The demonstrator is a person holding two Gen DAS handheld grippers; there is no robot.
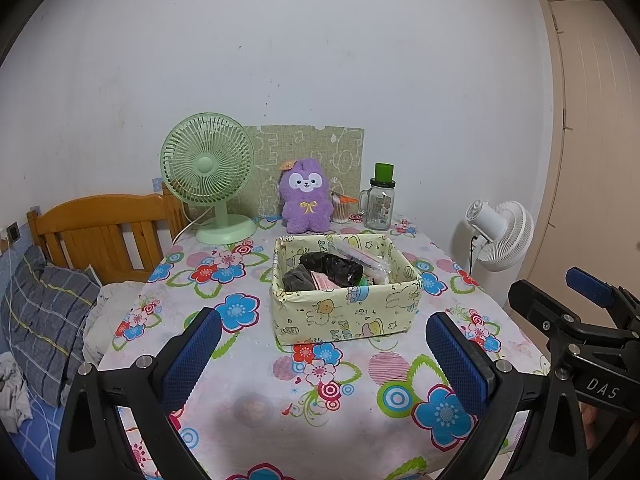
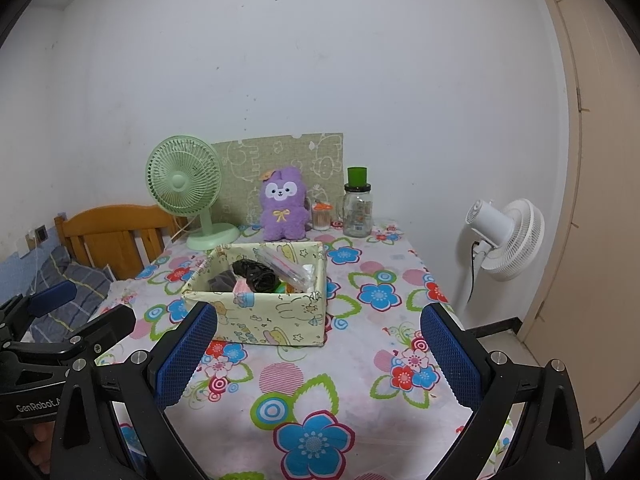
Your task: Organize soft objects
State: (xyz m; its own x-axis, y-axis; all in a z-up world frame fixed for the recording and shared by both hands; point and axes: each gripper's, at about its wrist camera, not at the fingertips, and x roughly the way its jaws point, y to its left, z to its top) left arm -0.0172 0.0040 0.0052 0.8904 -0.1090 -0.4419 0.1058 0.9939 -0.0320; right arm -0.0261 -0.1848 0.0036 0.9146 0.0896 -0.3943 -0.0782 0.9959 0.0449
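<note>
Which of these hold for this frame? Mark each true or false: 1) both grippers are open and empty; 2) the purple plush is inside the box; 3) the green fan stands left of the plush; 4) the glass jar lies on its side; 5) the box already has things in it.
1) True: the left gripper and right gripper are both open, nothing between the fingers.
2) False: the plush sits on the table behind the box, at the wall.
3) True: the green fan stands left of the plush.
4) False: the jar stands upright, a green cup on its lid.
5) True: dark items and a clear packet lie in the box.
</note>
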